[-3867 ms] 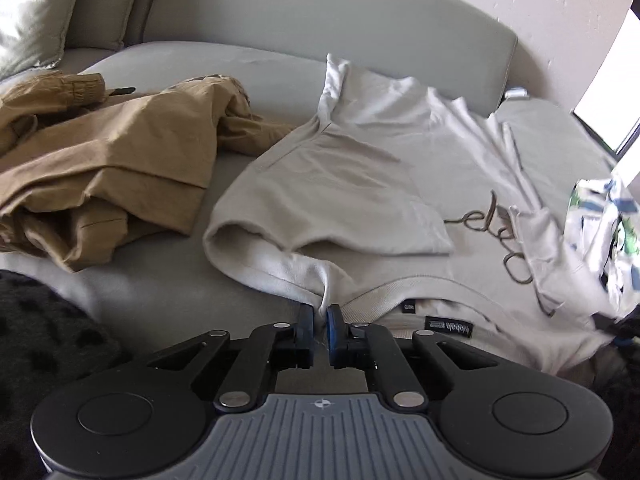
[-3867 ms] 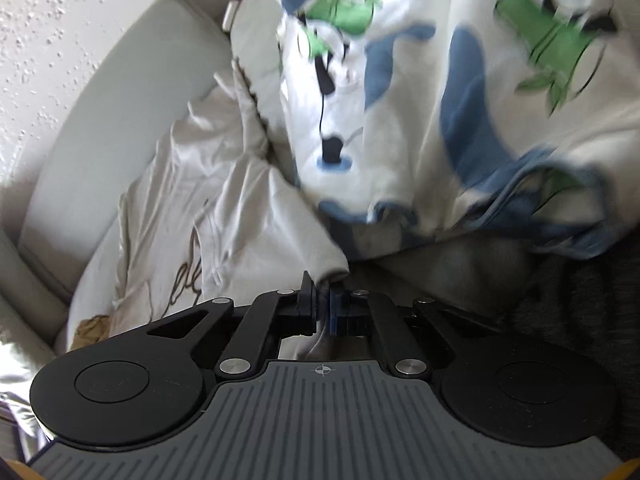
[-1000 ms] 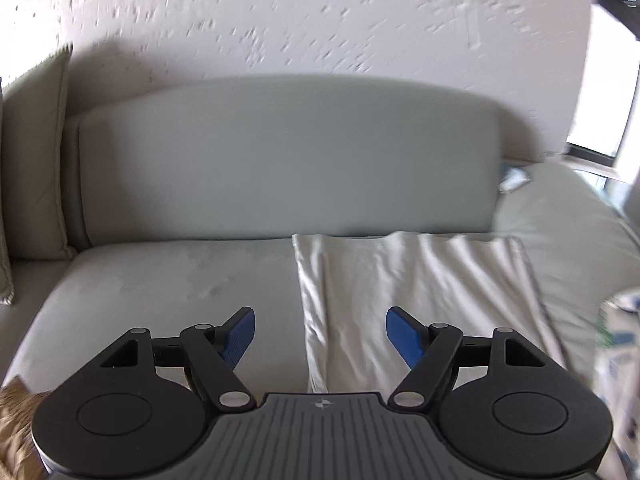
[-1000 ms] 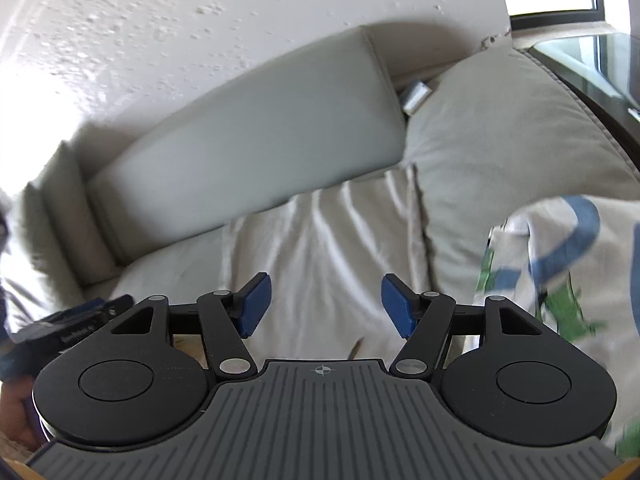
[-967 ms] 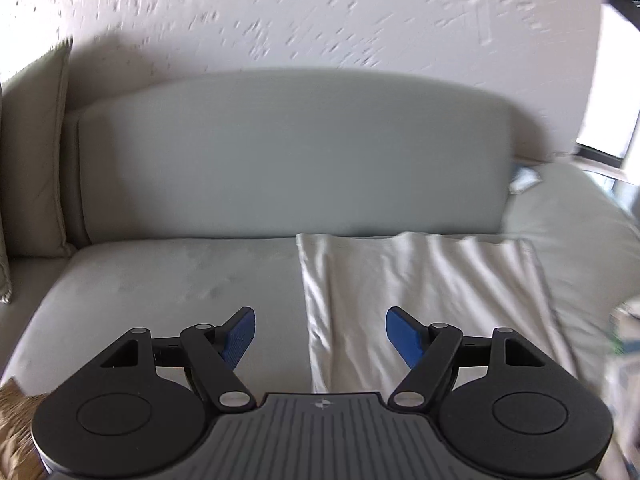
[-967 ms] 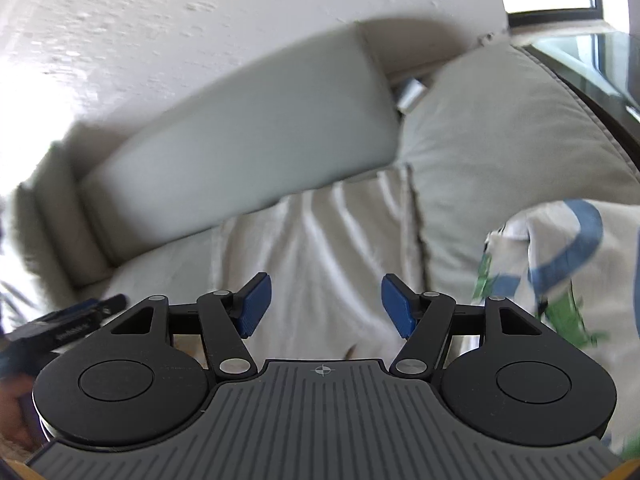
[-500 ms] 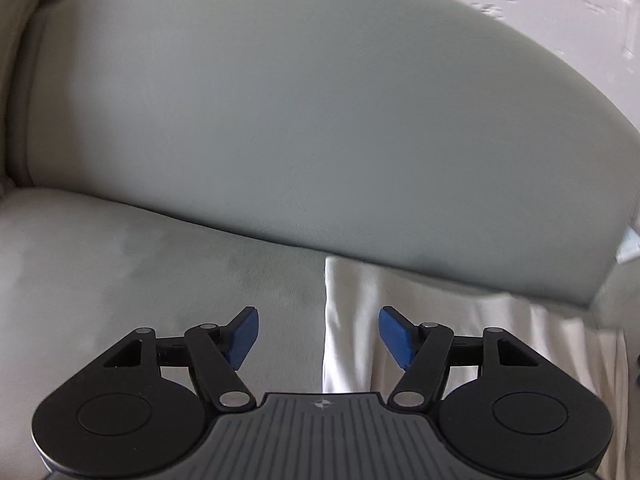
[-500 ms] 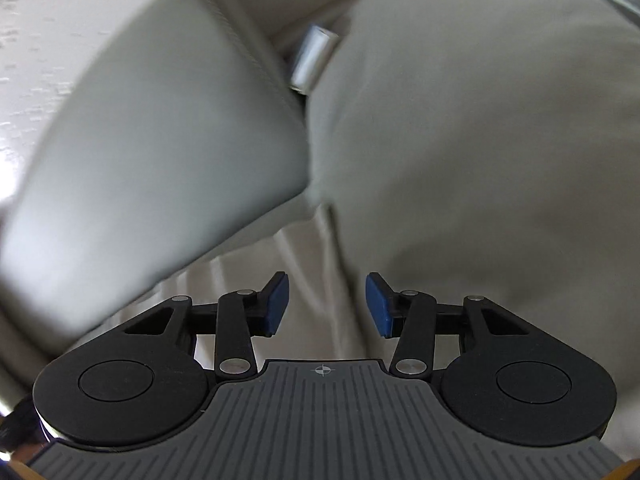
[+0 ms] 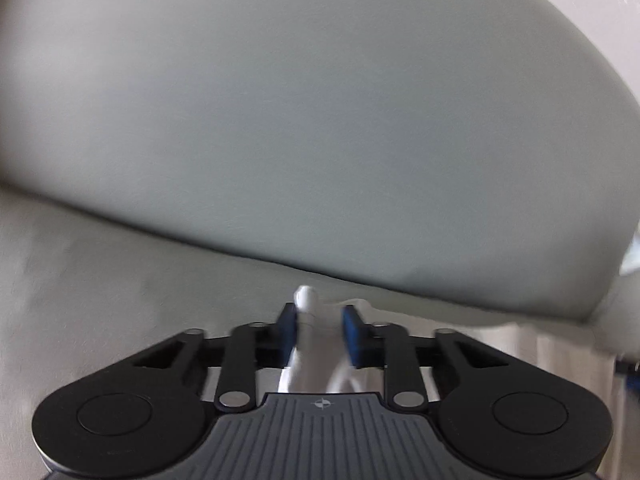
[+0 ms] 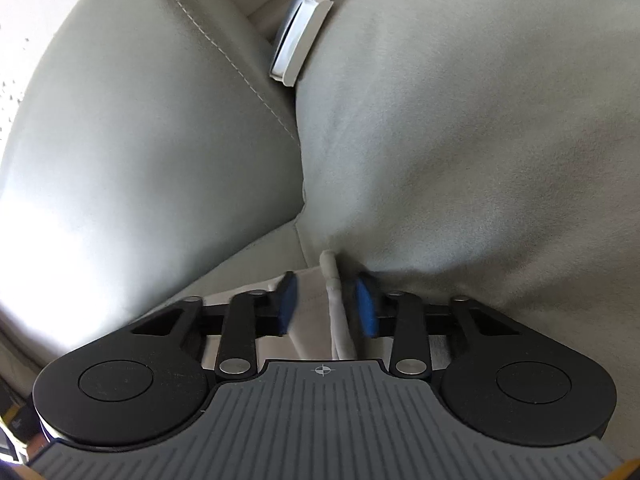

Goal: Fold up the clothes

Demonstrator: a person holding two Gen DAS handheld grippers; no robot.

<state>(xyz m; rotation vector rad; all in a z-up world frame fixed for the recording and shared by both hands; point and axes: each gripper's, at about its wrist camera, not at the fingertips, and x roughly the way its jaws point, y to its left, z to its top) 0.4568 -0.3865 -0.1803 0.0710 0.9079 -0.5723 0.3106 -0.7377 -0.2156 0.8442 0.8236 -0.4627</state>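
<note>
Shirt lies flat on the sofa seat, far edge against the backrest. Left tongs closing, a bunched far corner between the blue pads, left pad touching it. Right tongs closing, pads still apart around a raised fold of the other far corner. White box wedged beside the backrest.

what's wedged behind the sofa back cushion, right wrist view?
A small white box sits in the gap between the back cushion and the side cushion. Only its upper end shows; the rest is buried in the gap, so its contents and full shape are hidden.
</note>
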